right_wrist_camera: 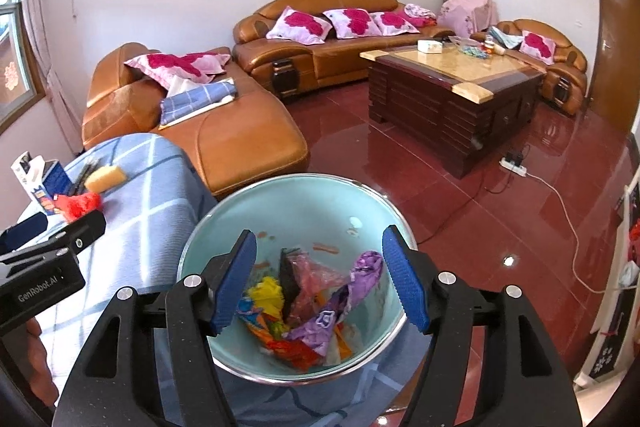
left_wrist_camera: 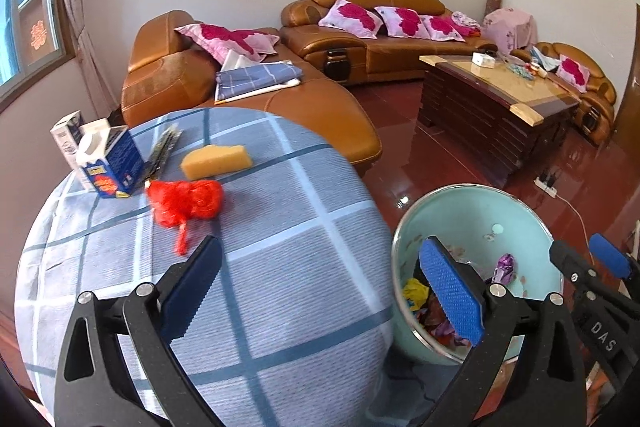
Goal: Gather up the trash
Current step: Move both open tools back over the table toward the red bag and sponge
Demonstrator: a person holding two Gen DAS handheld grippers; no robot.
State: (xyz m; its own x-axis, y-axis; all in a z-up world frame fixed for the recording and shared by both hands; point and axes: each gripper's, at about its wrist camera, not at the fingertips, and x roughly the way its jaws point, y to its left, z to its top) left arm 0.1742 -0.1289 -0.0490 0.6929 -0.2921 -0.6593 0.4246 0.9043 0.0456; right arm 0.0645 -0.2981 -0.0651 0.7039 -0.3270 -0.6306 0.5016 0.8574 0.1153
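Jaws: left gripper (left_wrist_camera: 316,291) apart, empty; right gripper (right_wrist_camera: 320,279) apart, empty over bin (right_wrist_camera: 208,227) at lower centre. Red mesh (left_wrist_camera: 186,203) centre-left on checked table (left_wrist_camera: 280,267). Advice: approach low, pinch bulk, not tail.

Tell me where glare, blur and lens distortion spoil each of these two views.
Left wrist view: fisheye bends the checked tablecloth into a dome; glare patch on the red floor; red mesh slightly soft. Right wrist view: bright glint on the floor, walls bowed at the edges, trash bin sharp between the right hand-held gripper fingers; left hand-held gripper near the edge.
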